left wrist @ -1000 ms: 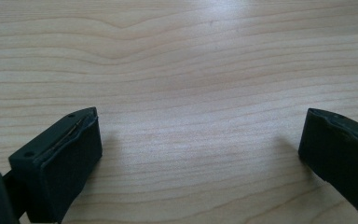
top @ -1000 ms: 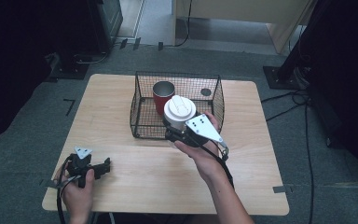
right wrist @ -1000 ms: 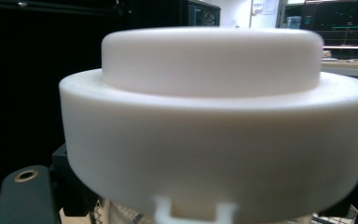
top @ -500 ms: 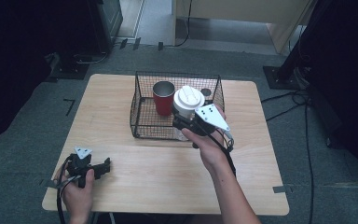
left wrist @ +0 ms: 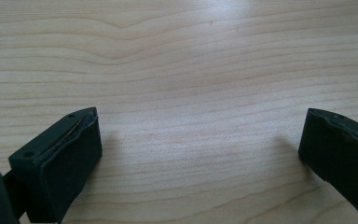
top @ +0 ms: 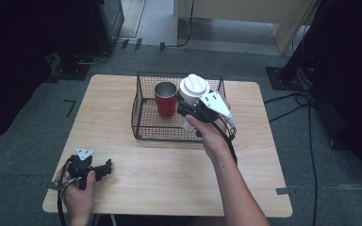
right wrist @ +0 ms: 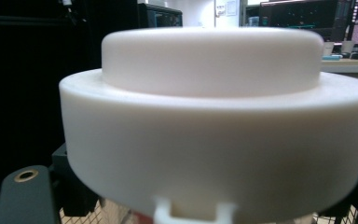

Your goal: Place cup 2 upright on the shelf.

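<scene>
Wooden tabletop [top: 169,174], pale and grained, ran under everything seen from the high view. Nearest the person, at the front left corner, the left hand [top: 78,197] rested on the wood and held the left gripper [top: 99,168], its grey three-cornered plate on top and its cable looping beside the wrist. In the left gripper view its two black jaws stood spread wide apart, with bare wood grain between them and nothing touching either pad.

Farther in and to the right, the right forearm reached forward from the bottom edge. The right hand [top: 212,134] carried the right gripper [top: 188,109], which pinched a white lidded cup [top: 194,89]. The jaws were pressed in on the cup's body just below the lid, and the cup stood upright, lifted above the wire. In the right gripper view the white lid [right wrist: 214,116] loomed directly ahead of the jaws, blurred by closeness, with a small tab at its lower edge and a strip of wire mesh under it.

Below and beyond that gripper sat a black wire basket [top: 141,117] near the table's far middle. Inside it, just left of the held cup, a red tumbler [top: 166,99] with a metal rim stood upright on the basket floor. The white cup hung over the basket's right half; whether its base touched the mesh could not be told.

Beyond the table lay grey carpet with dark equipment stands and cables.
</scene>
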`<state>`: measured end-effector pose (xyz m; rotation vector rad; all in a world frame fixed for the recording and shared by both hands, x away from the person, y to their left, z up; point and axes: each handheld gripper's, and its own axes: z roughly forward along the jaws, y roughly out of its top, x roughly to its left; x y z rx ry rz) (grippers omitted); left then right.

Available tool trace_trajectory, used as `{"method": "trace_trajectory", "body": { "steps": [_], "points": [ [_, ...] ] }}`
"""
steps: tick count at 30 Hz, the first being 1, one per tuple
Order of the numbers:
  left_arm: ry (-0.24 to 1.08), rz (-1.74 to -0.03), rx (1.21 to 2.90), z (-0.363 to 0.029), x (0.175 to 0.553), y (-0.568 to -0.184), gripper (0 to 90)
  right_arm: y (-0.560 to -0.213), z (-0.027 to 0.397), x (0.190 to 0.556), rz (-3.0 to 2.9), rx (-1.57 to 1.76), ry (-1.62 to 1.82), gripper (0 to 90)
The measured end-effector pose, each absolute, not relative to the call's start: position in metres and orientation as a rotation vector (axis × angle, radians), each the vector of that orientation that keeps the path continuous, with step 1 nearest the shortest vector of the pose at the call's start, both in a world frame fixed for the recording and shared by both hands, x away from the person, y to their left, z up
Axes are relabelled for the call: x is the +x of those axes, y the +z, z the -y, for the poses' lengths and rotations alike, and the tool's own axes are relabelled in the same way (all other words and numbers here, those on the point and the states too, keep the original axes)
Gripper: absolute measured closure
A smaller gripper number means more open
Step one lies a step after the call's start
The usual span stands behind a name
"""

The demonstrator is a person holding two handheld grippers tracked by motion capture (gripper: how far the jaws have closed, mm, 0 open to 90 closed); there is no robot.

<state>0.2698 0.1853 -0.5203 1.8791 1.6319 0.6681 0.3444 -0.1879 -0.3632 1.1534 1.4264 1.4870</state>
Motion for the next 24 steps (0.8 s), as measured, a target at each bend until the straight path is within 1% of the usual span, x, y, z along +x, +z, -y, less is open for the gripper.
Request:
{"method": "trace_trajectory", "body": {
  "steps": [24],
  "points": [
    [0.669, -1.630, 1.882, -0.185, 0.270, -0.520, 0.0, -0.394, 0.191, 0.393, -1.361, 1.268, 1.404, 15.6]
  ]
}}
